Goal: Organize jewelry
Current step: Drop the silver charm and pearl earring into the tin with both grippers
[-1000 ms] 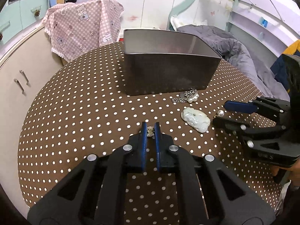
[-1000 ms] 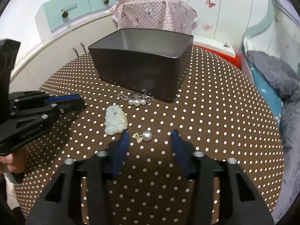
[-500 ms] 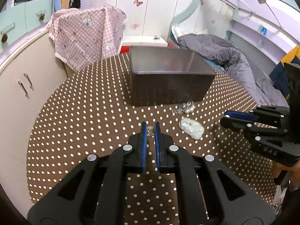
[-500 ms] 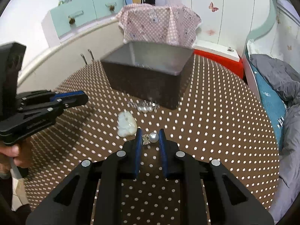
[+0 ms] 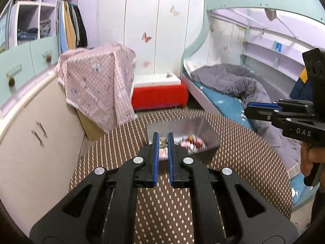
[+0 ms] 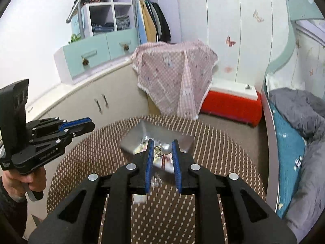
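Holding blurred red-and-white pieces, metal tin; left gripper fingers pinch brooch, right gripper pearl earring

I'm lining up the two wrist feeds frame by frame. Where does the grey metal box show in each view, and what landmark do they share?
Left wrist view: the grey metal box sits just above centre on the dotted table, beyond the left gripper.
Right wrist view: the box lies at centre, partly behind the right gripper.
Shared landmark: the pink checked cloth behind the table.
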Available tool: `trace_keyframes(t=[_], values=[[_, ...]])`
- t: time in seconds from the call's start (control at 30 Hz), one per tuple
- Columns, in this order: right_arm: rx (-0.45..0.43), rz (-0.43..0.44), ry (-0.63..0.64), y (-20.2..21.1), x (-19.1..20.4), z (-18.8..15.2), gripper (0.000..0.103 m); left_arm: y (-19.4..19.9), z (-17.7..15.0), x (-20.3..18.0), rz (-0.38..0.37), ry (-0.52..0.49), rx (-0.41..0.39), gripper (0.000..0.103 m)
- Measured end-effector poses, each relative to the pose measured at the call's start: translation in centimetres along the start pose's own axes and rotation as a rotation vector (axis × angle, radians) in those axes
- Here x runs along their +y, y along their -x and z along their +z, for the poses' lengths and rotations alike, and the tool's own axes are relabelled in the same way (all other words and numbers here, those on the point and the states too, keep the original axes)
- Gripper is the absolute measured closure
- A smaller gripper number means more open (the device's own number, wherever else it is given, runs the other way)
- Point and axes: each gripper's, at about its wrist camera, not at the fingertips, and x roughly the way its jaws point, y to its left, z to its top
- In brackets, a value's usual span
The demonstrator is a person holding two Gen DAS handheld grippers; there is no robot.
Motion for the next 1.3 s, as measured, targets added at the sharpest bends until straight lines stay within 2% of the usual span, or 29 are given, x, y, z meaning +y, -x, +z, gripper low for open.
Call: trace_keyframes(t=[0.23, 0.47, 0.6, 0.63, 0.67, 0.7, 0.73, 0.77, 0.8, 0.97, 1.3], values=[[0.013, 0.046, 0.000, -2.4, -0.2, 2.8, 0.087, -2.2, 3.1, -0.1, -0.036, 0.008, -0.006, 0.095], [0.073, 0.056, -0.046, -5.6, -1.1, 3.1, 0.087, -5.3, 4.3, 0.0, -0.069, 0.040, 0.037, 0.095], [0.103, 0.055, -0.084, -7.2, -1.8, 2.9, 0.086, -7.1, 4.5, 0.6, -0.043, 0.072, 0.078, 0.094], [0.114, 0.053, -0.094, -7.6, -2.0, 2.8, 0.085, -7.3, 4.5, 0.8, -0.035, 0.077, 0.089, 0.090], [0.120, 0.048, -0.100, -7.8, -2.2, 2.8, 0.079, -7.6, 4.5, 1.1, -0.025, 0.084, 0.099, 0.079], [0.123, 0.036, -0.113, -7.9, -2.5, 2.7, 0.071, -7.5, 4.5, 1.4, 0.000, 0.095, 0.093, 0.027], [0.121, 0.029, -0.131, -7.9, -2.8, 2.5, 0.046, -6.9, 4.5, 1.6, 0.033, 0.107, 0.056, 0.006], [0.115, 0.027, -0.149, -7.9, -3.1, 2.4, 0.016, -6.1, 4.4, 1.8, 0.044, 0.115, 0.009, 0.006], [0.104, 0.024, -0.162, -7.7, -3.4, 2.4, 0.011, -5.7, 4.4, 1.9, 0.032, 0.117, 0.001, 0.006], [0.070, -0.002, -0.216, -6.5, -4.2, 2.3, 0.008, -4.7, 3.9, 2.3, 0.066, 0.126, 0.006, 0.006], [0.012, -0.032, -0.217, -3.8, -4.0, 2.4, 0.008, -1.4, 3.6, 1.3, 0.097, 0.106, -0.060, 0.006]])
